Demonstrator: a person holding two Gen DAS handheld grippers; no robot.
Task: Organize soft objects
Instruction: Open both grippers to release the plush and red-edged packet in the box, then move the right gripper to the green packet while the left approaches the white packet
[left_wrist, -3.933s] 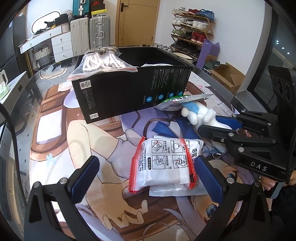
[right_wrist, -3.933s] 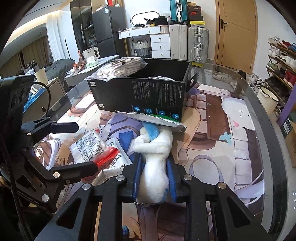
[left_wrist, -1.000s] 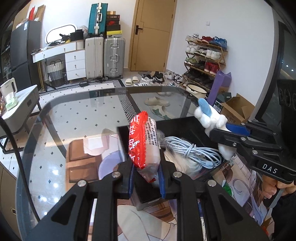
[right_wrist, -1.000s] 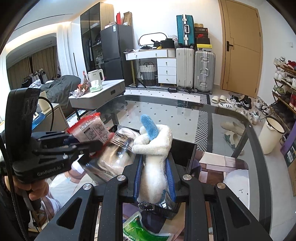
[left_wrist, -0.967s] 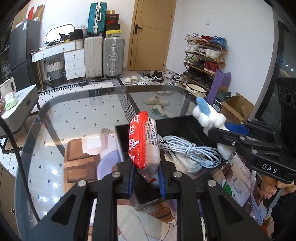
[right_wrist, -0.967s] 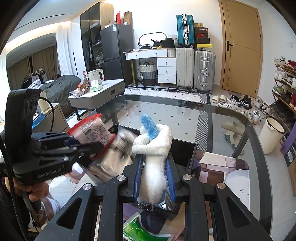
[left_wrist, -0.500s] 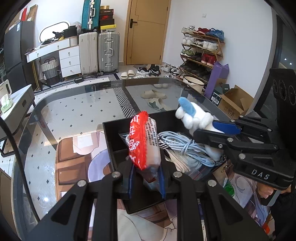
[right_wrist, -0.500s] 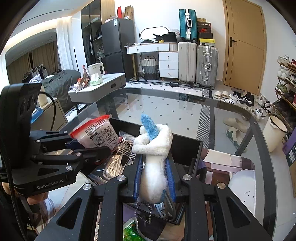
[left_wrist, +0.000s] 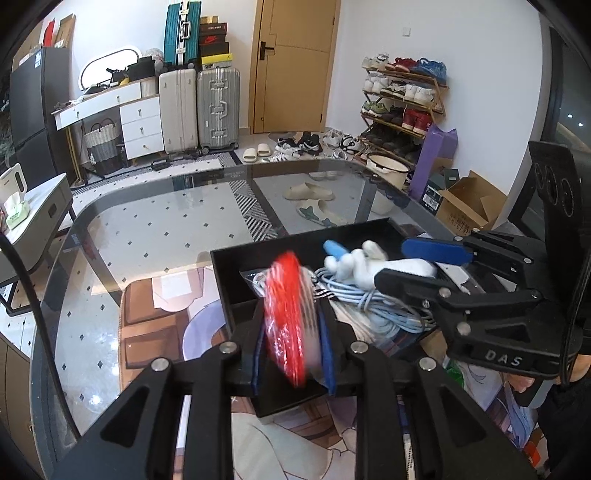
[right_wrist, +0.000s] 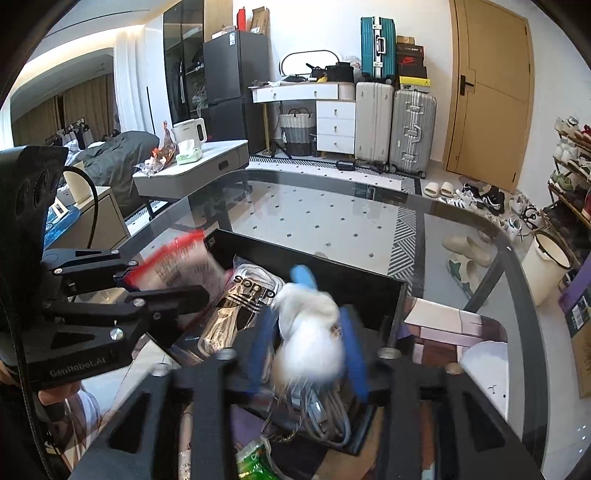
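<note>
A black open box (left_wrist: 236, 291) (right_wrist: 369, 284) stands on the glass table. My left gripper (left_wrist: 293, 343) hovers over its near left corner, jaws parted, with a blurred red-edged zip bag (left_wrist: 291, 314) (right_wrist: 177, 266) between the pads. My right gripper (right_wrist: 308, 350) is over the box, jaws parted, with a blurred white and blue plush toy (right_wrist: 310, 332) (left_wrist: 354, 266) between the pads. Inside the box lie a coiled pale cable (left_wrist: 376, 310) and a clear bag of white laces (right_wrist: 236, 310).
A green packet (right_wrist: 255, 461) lies on the printed table mat in front of the box. The glass table's curved rim (left_wrist: 147, 181) runs behind the box. Suitcases, a white dresser, a shoe rack and slippers stand on the floor beyond.
Both grippers have come down toward the box. Both pairs of jaws have widened, and the zip bag and the plush toy are now blurred as if slipping down.
</note>
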